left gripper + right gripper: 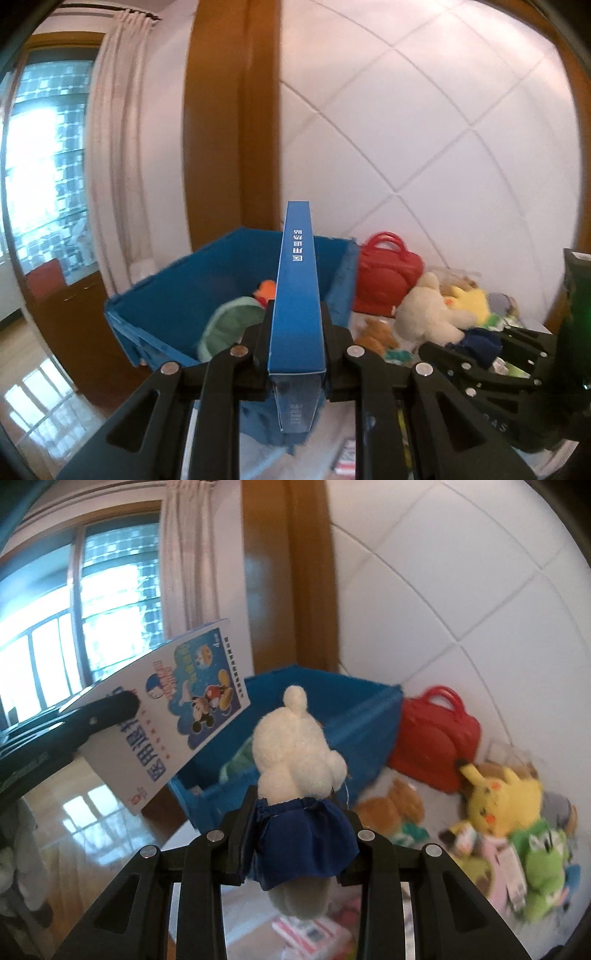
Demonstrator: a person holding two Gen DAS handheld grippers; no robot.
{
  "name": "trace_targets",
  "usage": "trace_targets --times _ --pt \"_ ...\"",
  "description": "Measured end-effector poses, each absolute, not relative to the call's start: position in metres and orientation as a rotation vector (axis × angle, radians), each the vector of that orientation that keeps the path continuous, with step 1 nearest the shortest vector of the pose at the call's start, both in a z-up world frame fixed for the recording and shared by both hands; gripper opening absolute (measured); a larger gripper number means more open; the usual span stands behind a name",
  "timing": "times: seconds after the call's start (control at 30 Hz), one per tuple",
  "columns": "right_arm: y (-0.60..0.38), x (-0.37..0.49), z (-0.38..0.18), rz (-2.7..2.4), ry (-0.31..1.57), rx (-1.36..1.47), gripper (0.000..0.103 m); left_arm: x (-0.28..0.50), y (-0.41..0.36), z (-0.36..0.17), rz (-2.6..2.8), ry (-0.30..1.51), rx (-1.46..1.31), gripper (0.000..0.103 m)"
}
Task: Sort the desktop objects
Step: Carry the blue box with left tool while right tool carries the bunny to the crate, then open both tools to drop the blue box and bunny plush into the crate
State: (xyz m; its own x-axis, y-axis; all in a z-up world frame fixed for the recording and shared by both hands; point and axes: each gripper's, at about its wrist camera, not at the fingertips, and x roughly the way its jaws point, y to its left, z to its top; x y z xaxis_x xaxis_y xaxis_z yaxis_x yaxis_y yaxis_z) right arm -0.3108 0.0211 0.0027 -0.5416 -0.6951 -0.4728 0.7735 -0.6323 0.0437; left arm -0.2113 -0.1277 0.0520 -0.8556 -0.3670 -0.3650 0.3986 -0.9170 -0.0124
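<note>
Your left gripper [295, 332] has its jaws clamped on the narrow edges of a flat blue-and-white cardboard medicine box [297, 295], held upright and clear of the worktop, just in front of the open blue plastic storage bin [177, 306]. From the right wrist view the same box shows its printed cartoon face, hanging above the bin's near-left corner. Your right gripper [295, 834] has its jaws closed on a small white plush bear in a navy skirt [295, 753], gripped at the skirt, head pointing toward the bin.

Inside the bin lie a pale green soft toy [225, 325] and something orange [266, 290]. Beside the bin's right wall sits a red plastic toy handbag [388, 273]; beyond it, on the white worktop [436, 797], lies a heap of plush toys, among them a yellow Pikachu plush [506, 797], a small brown plush [395, 805] and a green frog plush [543, 864].

The step in hand appears to be delivery into the bin. To do it well, carry each load fully past the bin's rim before parting the jaws, and lower first so the box lands flat instead of tipping out. Bring one hand in at a time; both grippers converge on the same opening and could knock together.
</note>
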Motion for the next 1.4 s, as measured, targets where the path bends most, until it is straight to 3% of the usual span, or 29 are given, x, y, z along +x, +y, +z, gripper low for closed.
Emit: trace_targets --times 0.6,0.97,1.03,1.07,1.1,1.17,1.4 --pt "-0.162 -0.352 -0.023 -2.222 0.168 0.68 0.032 -0.3 -0.329 -0.014 -2.701 0.127 0.755 0.019" --pt "-0.215 -0.363 -0.039 -2.321 0.217 0.765 0.032 -0.331 -0.377 -0.029 -2.772 0.147 0.824 0.019" --pt "-0.217 -0.366 -0.041 -2.339 0.216 0.772 0.043 -0.334 -0.377 -0.031 -2.781 0.142 0.832 0.025" --pt "-0.216 -0.366 -0.041 -2.353 0.214 0.774 0.056 -0.335 -0.376 -0.031 -2.783 0.136 0.831 0.04" --pt "-0.216 -0.367 -0.041 -2.364 0.214 0.775 0.064 -0.335 -0.377 -0.031 -2.785 0.133 0.828 0.063" --pt "-0.215 -0.367 -0.041 -2.379 0.214 0.778 0.069 -0.334 -0.376 -0.032 -2.79 0.124 0.806 0.09" --pt "-0.205 -0.363 -0.041 -2.422 0.223 0.782 0.096 -0.329 -0.372 -0.038 -2.775 0.122 0.815 0.092"
